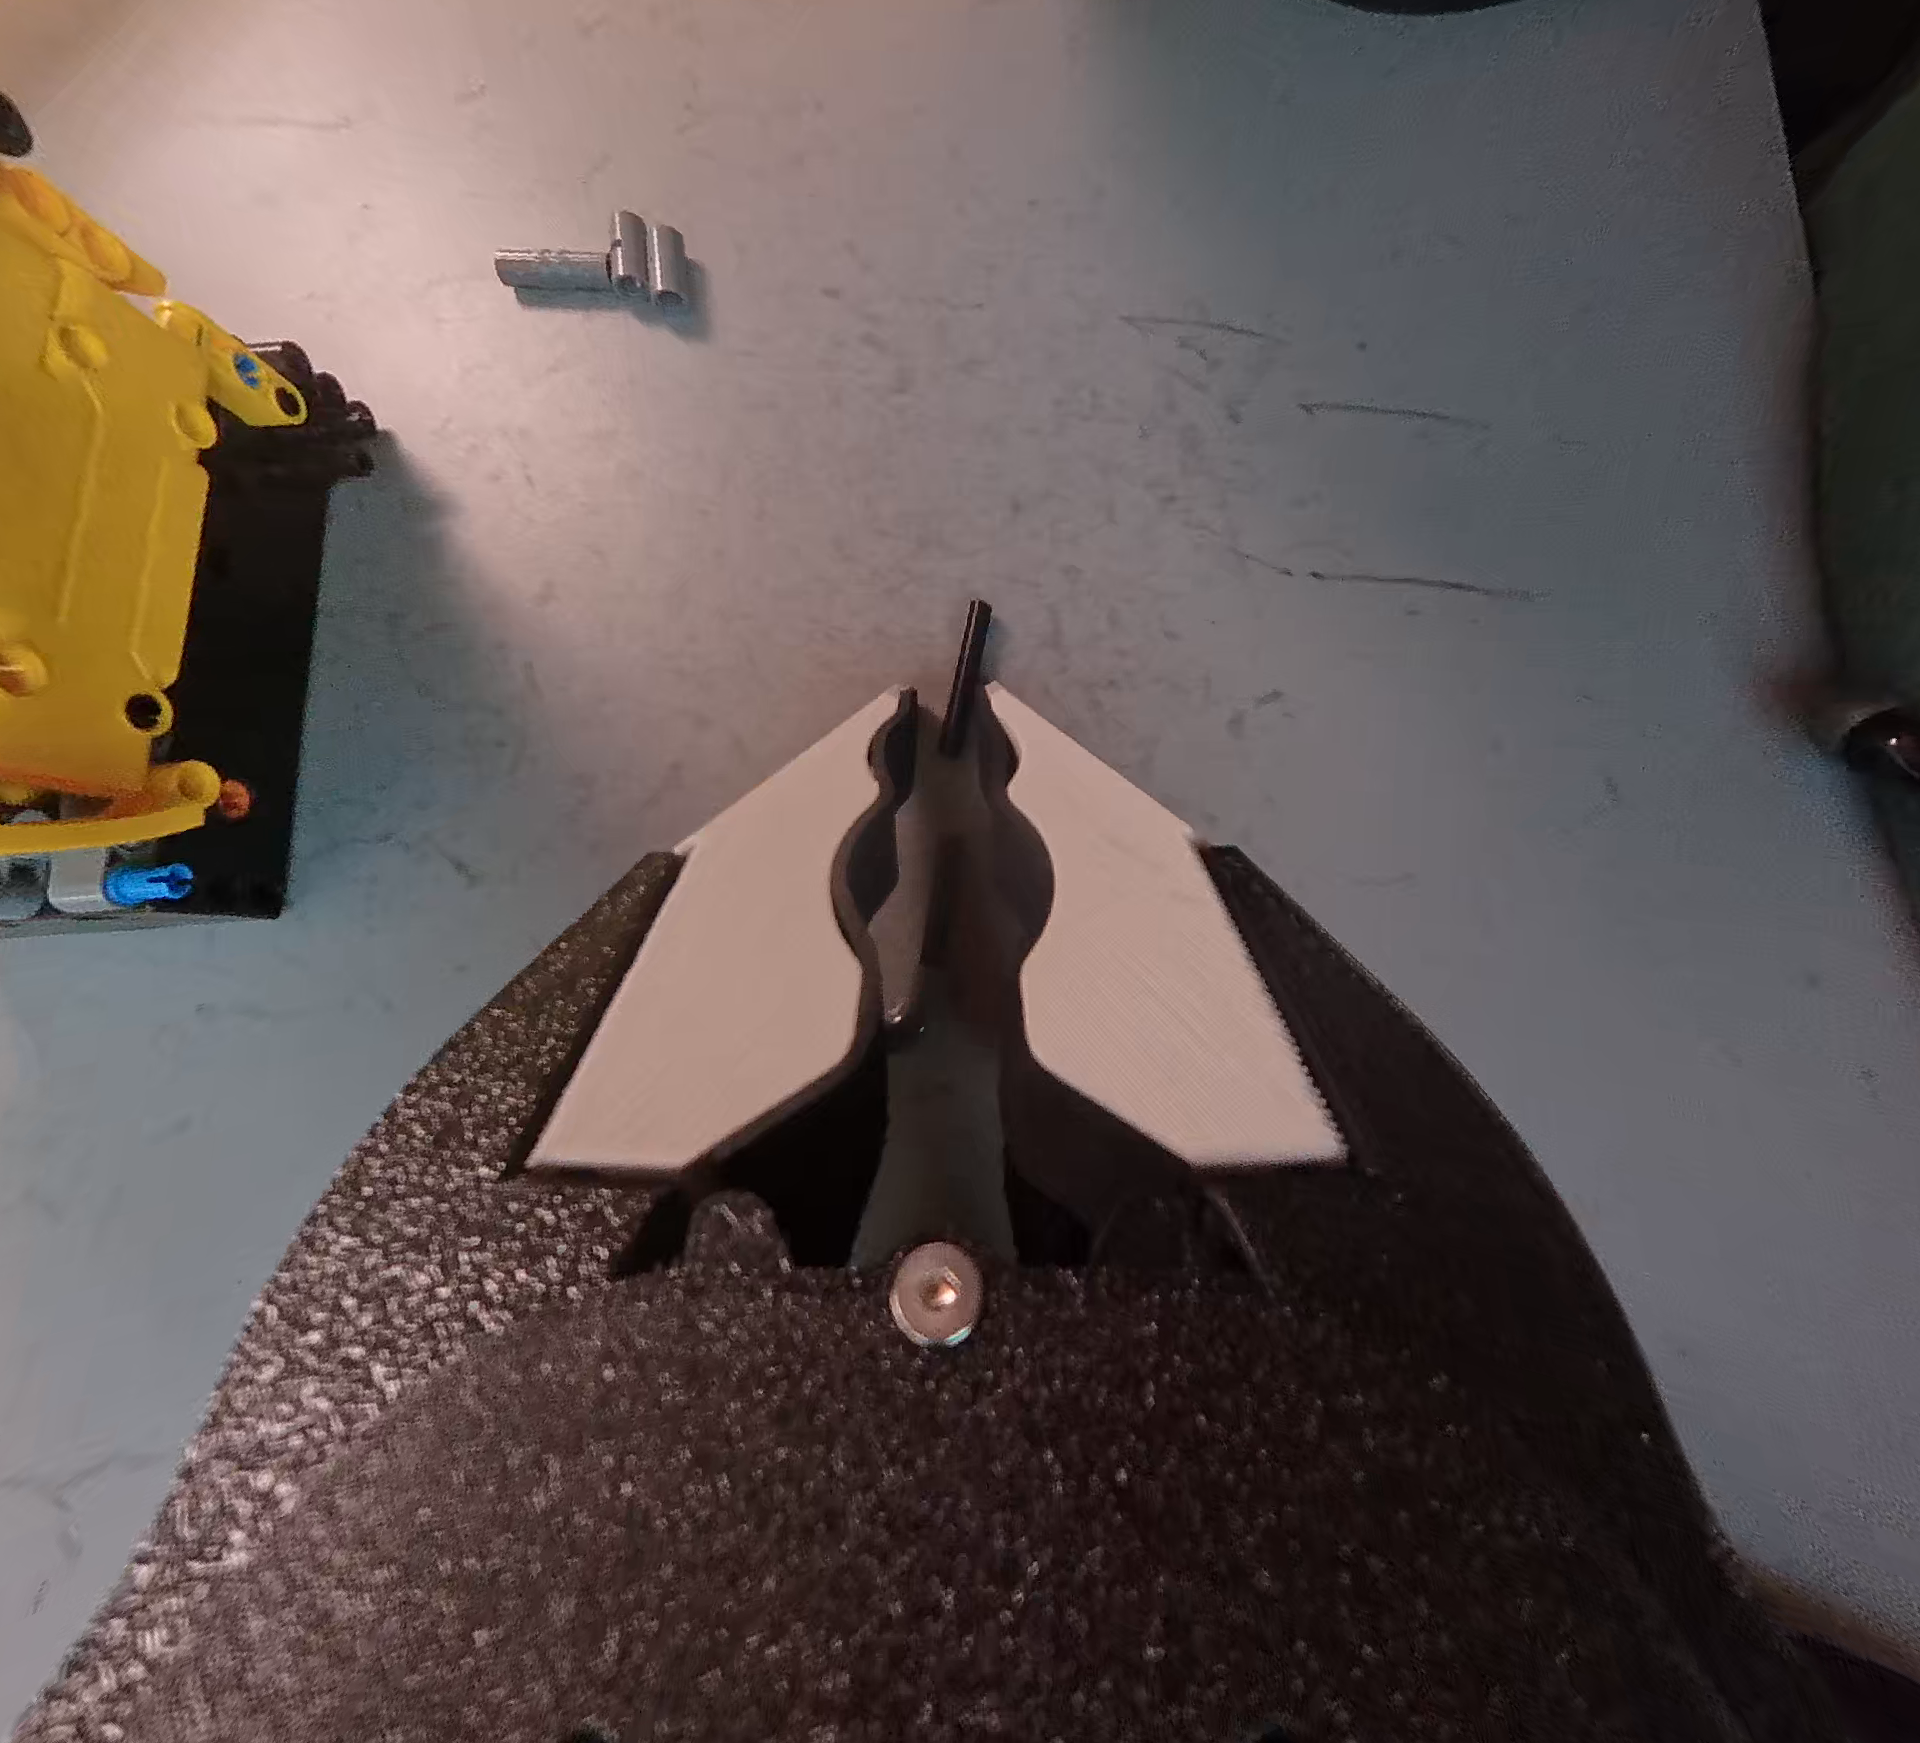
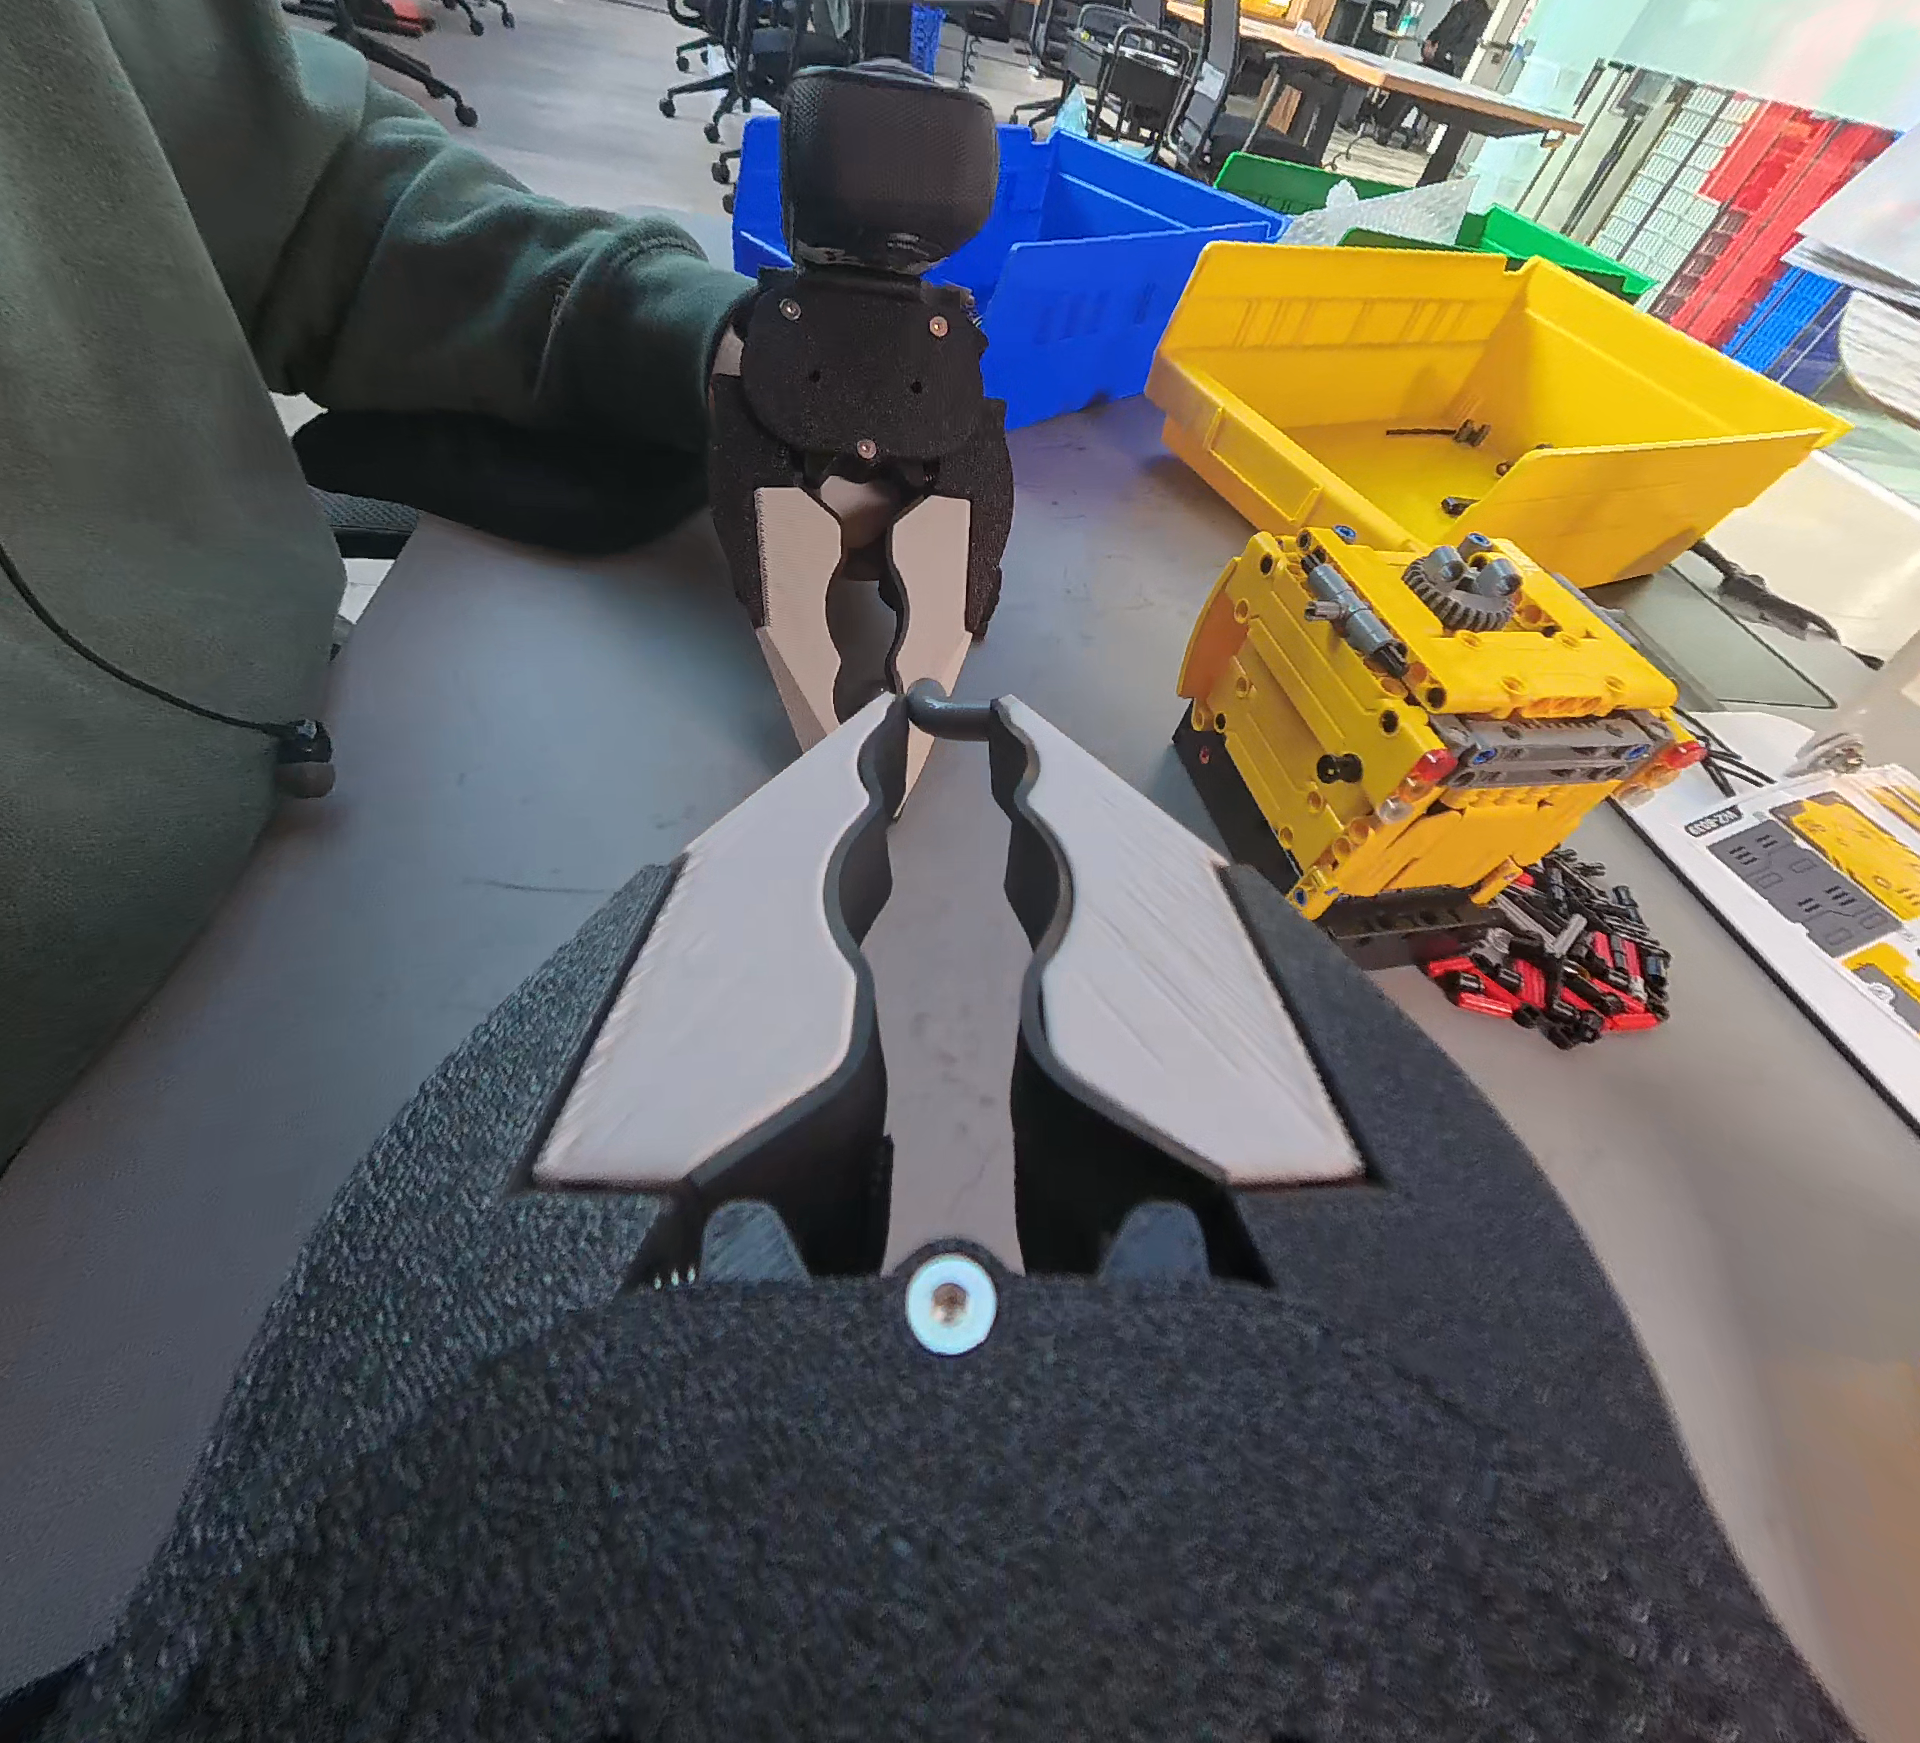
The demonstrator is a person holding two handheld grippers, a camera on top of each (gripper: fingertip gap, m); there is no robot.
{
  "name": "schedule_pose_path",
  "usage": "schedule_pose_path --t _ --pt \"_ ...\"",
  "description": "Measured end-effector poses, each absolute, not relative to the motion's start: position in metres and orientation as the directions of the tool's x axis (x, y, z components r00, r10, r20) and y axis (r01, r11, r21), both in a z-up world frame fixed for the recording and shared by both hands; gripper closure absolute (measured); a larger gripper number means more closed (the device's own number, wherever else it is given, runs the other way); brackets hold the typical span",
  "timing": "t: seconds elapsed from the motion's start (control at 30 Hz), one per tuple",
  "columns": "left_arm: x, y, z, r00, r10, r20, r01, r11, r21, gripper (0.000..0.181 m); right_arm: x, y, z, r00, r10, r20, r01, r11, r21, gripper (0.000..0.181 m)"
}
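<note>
On the far left of the left wrist view, a yellow brick-built vehicle (image 1: 94,571) sits on a black base, with a blue pin (image 1: 145,885) at its lower edge. To its right, alone on the grey table (image 1: 1247,291), lies a small grey connector piece (image 1: 608,261) made of short tubes joined at a right angle, well apart from the vehicle. Further right, in the centre, the left gripper (image 1: 945,694) has its fingers pressed nearly together on a thin black axle rod (image 1: 964,675) that juts out past the tips over the table. In the right wrist view, a green sleeve (image 2: 416,270) on the left leads to that same left gripper (image 2: 883,685), pointing down toward the camera. Just beside its tips, the right gripper (image 2: 948,714) stands narrowly parted, pinching a small dark grey bent piece (image 2: 940,712) that spans the gap at its fingertips; whether this piece touches the left gripper's tips cannot be told. To the right stands the yellow vehicle (image 2: 1423,717) with a grey gear (image 2: 1465,592) on top, a heap of red and black pins (image 2: 1548,976) at its foot, a yellow bin (image 2: 1455,405) and a blue bin (image 2: 1091,270) behind, and an instruction sheet (image 2: 1818,893) at the far right.
</note>
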State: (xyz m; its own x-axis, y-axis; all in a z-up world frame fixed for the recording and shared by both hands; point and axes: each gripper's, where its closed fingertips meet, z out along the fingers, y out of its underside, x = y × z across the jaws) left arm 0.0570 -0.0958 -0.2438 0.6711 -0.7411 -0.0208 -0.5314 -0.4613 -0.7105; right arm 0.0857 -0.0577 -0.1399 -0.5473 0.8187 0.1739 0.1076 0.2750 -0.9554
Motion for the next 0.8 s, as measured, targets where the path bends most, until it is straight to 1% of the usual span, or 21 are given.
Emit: schedule_pose_path --t 0.13,0.27,0.33,0.43,0.5,0.63,0.8 --pt "0.059 -0.094 -0.244 0.649 -0.754 -0.099 -0.583 -0.410 -0.701 0.178 0.084 -0.055 -0.145 -0.547 0.822 0.157 0.127 0.267 -0.955 0.166" --pt "0.059 -0.092 -0.243 0.658 -0.751 -0.055 -0.556 -0.435 -0.709 0.179 0.083 -0.055 -0.148 -0.553 0.822 0.134 0.138 0.249 -0.959 0.166" --pt "0.064 -0.092 -0.234 0.663 -0.749 0.019 -0.484 -0.447 -0.752 0.179 0.085 -0.056 -0.150 -0.562 0.817 0.130 0.142 0.250 -0.958 0.166" --pt "0.074 -0.096 -0.195 0.622 -0.767 0.155 -0.307 -0.422 -0.853 0.179 0.090 -0.062 -0.151 -0.600 0.794 0.097 0.146 0.228 -0.963 0.166" --pt "0.078 -0.099 -0.178 0.595 -0.779 0.197 -0.235 -0.403 -0.885 0.179 0.093 -0.069 -0.150 -0.635 0.771 0.058 0.154 0.200 -0.968 0.167" --pt "0.081 -0.103 -0.164 0.573 -0.782 0.246 -0.158 -0.400 -0.903 0.179 0.093 -0.079 -0.152 -0.674 0.738 0.001 0.172 0.159 -0.972 0.166" --pt "0.081 -0.103 -0.166 0.580 -0.777 0.246 -0.171 -0.410 -0.896 0.179 0.089 -0.084 -0.158 -0.682 0.731 -0.040 0.203 0.137 -0.970 0.166"
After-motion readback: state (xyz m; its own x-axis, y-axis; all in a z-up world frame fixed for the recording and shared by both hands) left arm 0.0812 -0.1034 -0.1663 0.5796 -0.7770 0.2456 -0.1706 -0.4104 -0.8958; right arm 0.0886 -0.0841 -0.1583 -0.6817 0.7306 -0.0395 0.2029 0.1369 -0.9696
